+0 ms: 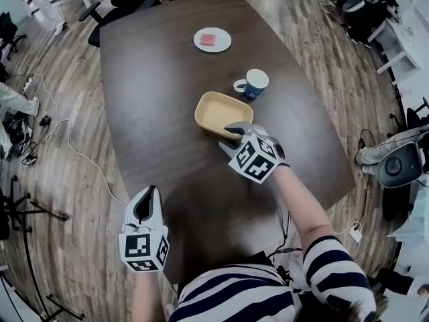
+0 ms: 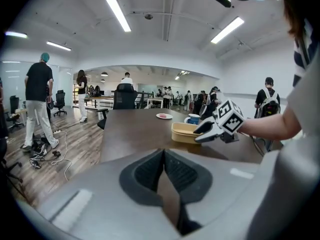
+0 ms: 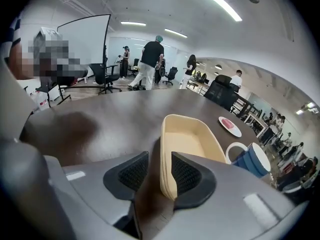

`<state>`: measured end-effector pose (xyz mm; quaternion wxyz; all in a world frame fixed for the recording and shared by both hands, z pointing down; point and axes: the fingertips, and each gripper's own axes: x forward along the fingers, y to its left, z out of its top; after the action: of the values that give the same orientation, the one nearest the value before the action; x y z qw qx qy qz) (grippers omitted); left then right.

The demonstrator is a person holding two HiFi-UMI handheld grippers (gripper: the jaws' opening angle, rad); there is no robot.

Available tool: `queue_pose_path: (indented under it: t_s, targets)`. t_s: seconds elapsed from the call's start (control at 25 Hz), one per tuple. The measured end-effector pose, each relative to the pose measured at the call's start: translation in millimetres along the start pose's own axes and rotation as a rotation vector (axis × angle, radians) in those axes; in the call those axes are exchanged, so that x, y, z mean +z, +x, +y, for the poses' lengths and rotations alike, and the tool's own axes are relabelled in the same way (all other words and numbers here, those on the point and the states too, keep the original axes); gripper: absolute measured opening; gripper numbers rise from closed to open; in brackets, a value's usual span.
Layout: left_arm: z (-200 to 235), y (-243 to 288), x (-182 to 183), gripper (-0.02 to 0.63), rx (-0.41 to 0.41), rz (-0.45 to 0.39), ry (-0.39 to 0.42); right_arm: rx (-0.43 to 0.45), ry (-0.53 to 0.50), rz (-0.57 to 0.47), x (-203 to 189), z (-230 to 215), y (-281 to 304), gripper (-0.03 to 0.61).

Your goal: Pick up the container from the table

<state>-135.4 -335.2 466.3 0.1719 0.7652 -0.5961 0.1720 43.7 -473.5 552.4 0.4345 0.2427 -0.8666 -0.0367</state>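
Now, right gripper (image 1: 231, 138): jaws apart, astride container's (image 1: 203, 110) near wall, not clamped.
Left gripper (image 1: 146, 203): jaws together, empty.
Container: on table (image 1: 154, 99), near mug (image 1: 255, 84).

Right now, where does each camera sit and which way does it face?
Head view: on the head, looking down at the table; left tool, right tool, arms show.
Left tool view: on that tool, facing across the table; shut jaws show.
Right tool view: on that tool, facing the container; open jaws straddle its wall.
All show the container.
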Motion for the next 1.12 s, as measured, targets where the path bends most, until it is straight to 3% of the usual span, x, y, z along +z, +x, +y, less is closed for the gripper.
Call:
queue_pose_path:
  t_s: [0.28, 0.56, 1.12]
  targets:
    - [8.2, 2.7, -5.7, 0.000, 0.010, 0.014, -0.009, -0.025, -0.097, 0.063, -1.3, -1.6, 7.6, 0.100]
    - [10.1, 2.6, -4.8, 0.000, 0.018, 0.010, -0.010, -0.048, -0.122, 0.083, -2.3, -6.8, 9.4, 0.034]
    - [24.5, -24.8, -6.7, 0.000, 0.032, -0.029, -0.025, -0.084, -0.149, 0.060, 15.5, 7.8, -12.2, 0.026]
